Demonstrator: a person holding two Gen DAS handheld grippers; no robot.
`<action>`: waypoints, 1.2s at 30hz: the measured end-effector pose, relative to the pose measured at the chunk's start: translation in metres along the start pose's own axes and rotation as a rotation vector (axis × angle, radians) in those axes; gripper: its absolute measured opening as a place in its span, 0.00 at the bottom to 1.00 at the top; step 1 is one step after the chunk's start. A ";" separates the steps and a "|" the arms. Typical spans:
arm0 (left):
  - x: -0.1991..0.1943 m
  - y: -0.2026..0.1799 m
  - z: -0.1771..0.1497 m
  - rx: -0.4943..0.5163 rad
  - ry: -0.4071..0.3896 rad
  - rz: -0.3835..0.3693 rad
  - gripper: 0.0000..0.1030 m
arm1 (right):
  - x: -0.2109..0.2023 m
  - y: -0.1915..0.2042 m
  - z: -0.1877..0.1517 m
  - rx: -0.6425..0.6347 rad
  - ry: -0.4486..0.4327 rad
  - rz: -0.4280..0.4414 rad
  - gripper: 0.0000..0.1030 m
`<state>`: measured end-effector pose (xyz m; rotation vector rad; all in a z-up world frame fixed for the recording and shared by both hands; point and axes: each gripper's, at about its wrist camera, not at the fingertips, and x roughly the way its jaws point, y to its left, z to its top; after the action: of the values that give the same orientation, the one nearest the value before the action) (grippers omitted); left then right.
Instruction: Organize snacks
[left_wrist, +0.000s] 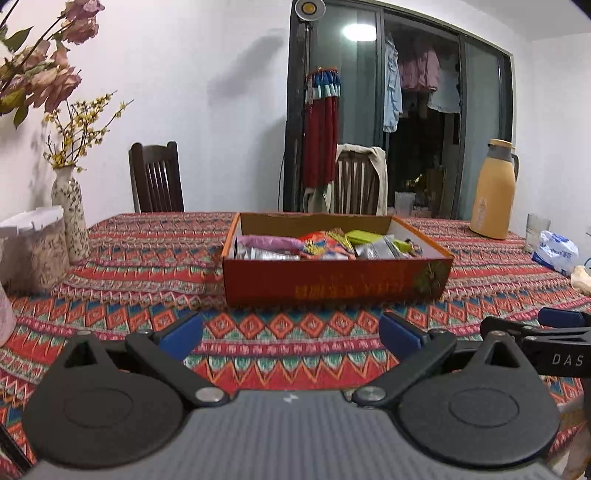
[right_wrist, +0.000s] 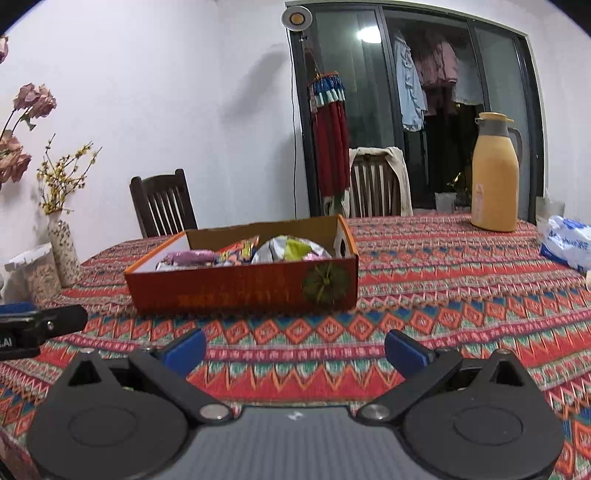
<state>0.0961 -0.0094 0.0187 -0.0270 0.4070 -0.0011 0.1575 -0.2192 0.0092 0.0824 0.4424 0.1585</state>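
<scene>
Each hand-held gripper (left_wrist: 291, 334) (right_wrist: 295, 349) — black linkages, blue fingertip pads (left_wrist: 183, 334), silver screws.

Table covered by patterned red tablecloth (left_wrist: 295, 332). Orange cardboard box (left_wrist: 332, 284) set at frame centre, snack packets held inside. Speckled vase (left_wrist: 70, 214) and white-rimmed container (left_wrist: 33, 251) seen at left edge. Yellow thermos jug (left_wrist: 493, 192), glass (left_wrist: 535, 229), blue-white plastic pack (left_wrist: 556, 253) placed at right.

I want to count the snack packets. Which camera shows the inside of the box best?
The left wrist view: it faces the box nearly square on, so the snack packets spread across its width. The right wrist view sees the box at an angle, its front wall hiding more of the packets.
</scene>
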 end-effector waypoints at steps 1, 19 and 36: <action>-0.003 0.000 -0.003 0.004 0.003 0.002 1.00 | -0.002 0.000 -0.002 0.001 0.004 -0.001 1.00; -0.004 0.003 -0.036 0.011 0.099 0.009 1.00 | -0.012 -0.001 -0.028 0.021 0.085 -0.024 1.00; -0.006 0.002 -0.034 0.011 0.090 0.004 1.00 | -0.010 0.000 -0.030 0.018 0.090 -0.023 1.00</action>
<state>0.0771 -0.0079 -0.0102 -0.0150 0.4969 -0.0004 0.1357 -0.2199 -0.0135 0.0885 0.5340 0.1363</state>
